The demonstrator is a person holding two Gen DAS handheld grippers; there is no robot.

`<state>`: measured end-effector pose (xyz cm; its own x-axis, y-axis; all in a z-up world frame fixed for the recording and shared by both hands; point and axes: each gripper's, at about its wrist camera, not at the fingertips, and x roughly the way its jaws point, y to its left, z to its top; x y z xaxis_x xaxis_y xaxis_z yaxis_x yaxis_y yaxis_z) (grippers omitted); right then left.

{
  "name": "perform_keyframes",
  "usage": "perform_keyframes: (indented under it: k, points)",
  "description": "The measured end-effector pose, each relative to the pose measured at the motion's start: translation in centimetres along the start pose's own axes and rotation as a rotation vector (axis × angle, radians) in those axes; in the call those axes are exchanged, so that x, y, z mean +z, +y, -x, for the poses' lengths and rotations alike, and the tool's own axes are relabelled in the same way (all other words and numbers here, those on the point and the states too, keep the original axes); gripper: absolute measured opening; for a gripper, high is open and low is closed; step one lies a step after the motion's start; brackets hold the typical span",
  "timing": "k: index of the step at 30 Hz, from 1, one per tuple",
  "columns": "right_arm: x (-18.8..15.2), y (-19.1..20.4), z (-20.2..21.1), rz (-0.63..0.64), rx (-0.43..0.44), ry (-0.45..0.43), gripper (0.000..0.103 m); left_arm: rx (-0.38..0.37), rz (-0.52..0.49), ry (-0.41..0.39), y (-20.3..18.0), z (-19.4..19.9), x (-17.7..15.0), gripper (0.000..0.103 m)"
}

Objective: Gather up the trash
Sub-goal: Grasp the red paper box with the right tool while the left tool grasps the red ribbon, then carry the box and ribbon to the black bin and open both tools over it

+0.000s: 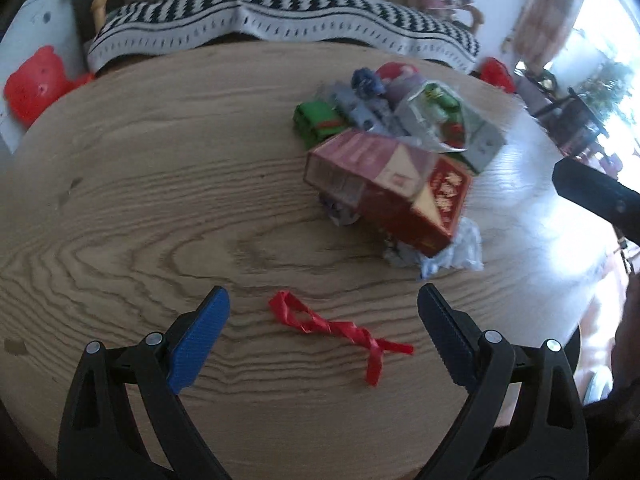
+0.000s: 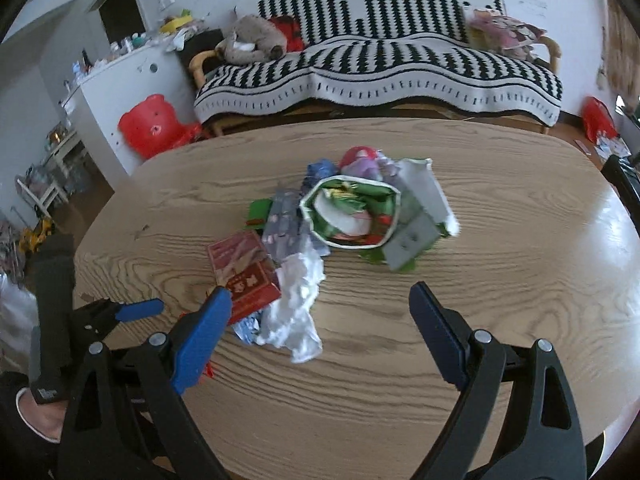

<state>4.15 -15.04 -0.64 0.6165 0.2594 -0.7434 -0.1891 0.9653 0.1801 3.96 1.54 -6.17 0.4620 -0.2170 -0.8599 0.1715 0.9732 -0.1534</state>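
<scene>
A twisted red ribbon lies on the wooden table between the fingers of my left gripper, which is open and empty just above it. Beyond it is a trash pile: a red carton, a green box, crumpled white paper and a green-and-white bag. My right gripper is open and empty, hovering over the crumpled white paper, with the red carton by its left finger and the open bag farther back. The left gripper shows at the left.
A sofa with a black-and-white blanket stands behind the table, a plush toy on it. A red plastic stool and a white cabinet stand at the left. A dark chair is at the table's right edge.
</scene>
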Motion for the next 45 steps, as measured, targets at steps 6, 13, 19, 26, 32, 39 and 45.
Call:
perform_keyframes:
  k: [6,13,19,26,32,39,45]
  points:
    - [0.8,1.2,-2.6,0.024,-0.002,0.026,0.087,0.078,-0.024,-0.010,-0.5,-1.7,-0.2,0.092]
    - [0.7,4.7,-6.0,0.163,-0.010,0.072,0.087,0.135,-0.076,-0.031,1.0,-1.3,-1.4,0.089]
    - [0.5,6.4,-8.4,0.231,-0.034,0.106,0.087,0.140,-0.090,-0.053,1.9,-0.5,-1.5,0.064]
    - [0.3,6.1,-10.0,0.213,-0.019,0.146,0.062,0.111,-0.088,-0.058,2.3,-0.2,-1.1,0.014]
    - [0.4,6.6,-8.8,0.220,-0.012,0.102,0.059,0.068,-0.055,-0.032,2.8,-0.2,-0.8,0.009]
    - [1.3,5.2,-5.8,0.149,0.008,0.028,0.059,0.065,-0.045,-0.074,2.4,1.1,0.0,0.009]
    - [0.9,3.1,-3.0,0.120,-0.023,-0.006,0.059,0.040,-0.074,-0.108,-0.2,2.1,1.0,0.009]
